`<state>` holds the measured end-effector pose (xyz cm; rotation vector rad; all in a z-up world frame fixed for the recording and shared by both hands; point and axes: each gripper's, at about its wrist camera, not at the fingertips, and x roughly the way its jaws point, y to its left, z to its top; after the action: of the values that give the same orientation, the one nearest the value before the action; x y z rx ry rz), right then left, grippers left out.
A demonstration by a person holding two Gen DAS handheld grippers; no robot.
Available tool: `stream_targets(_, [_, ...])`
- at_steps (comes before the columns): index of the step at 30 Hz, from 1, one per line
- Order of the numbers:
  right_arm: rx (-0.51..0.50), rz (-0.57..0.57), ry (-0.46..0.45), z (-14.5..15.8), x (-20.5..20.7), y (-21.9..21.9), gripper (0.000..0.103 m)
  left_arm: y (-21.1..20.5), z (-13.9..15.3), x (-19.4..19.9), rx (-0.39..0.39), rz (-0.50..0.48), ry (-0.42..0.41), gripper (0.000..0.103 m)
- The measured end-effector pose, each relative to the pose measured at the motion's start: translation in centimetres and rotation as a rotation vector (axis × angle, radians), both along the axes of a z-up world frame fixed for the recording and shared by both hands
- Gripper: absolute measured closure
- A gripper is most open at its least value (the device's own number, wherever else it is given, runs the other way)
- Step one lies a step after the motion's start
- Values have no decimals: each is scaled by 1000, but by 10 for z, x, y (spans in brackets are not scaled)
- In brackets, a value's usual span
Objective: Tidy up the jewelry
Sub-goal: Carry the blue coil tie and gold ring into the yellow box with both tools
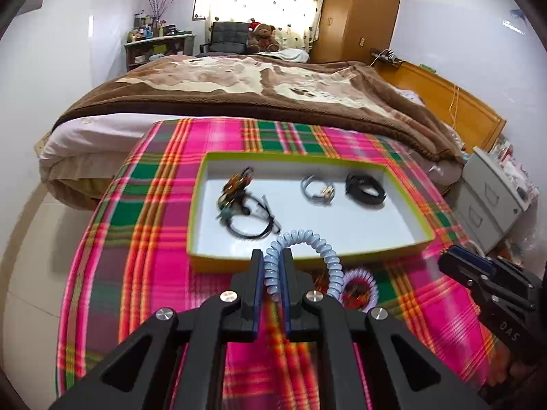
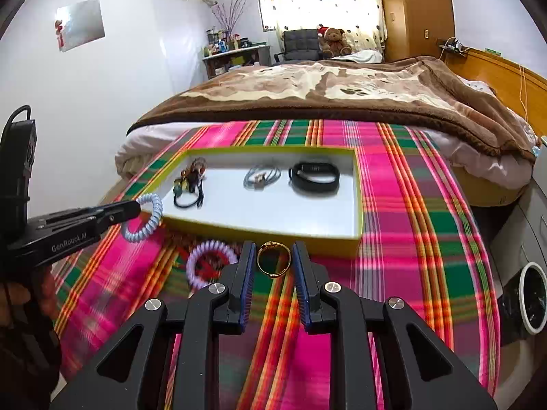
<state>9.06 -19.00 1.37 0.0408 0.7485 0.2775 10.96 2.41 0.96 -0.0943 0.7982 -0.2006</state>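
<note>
Jaws of your left gripper (image 1: 271, 273) pinched the blue coil band (image 1: 301, 239); right gripper (image 2: 273, 266) hugged the gold ring (image 2: 273, 262); you needed to lift over the tray's near edge (image 1: 273, 261)

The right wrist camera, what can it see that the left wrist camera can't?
Only the right wrist view shows the gold ring between the right claw fingers, a silvery sheet on the wall and a white-rimmed bin.

Only the left wrist view shows the grey drawer cabinet fully.

Both show the tray with its black band, the blue coil bracelet pinched in the left claw, the purple coil bracelet, the plaid cloth, bed and teddy bear.
</note>
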Motion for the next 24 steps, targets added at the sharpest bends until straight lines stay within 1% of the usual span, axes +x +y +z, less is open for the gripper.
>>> stream_targets(3, [-8,-6,-14,5,13,1,80,-4,2,11,0,-3,0,93])
stream_targets(8, [-14,-10,-25,6,37,3,80,-11,4,31,-31,-7,3,93])
stream_targets(10, [-12,-7,-13,3,48,3,80,-15,1,40,-37,-8,13,93])
stream_targets(12, [-18,-12,-4,0,57,2,80,-19,0,47,-25,-12,8,93])
stream_targets(16, [-25,-23,23,-9,76,0,80,-21,-9,64,-55,-3,40,93])
stream_targets(24, [-53,-14,70,-26,100,3,80,-24,-29,86,-41,8,85,93])
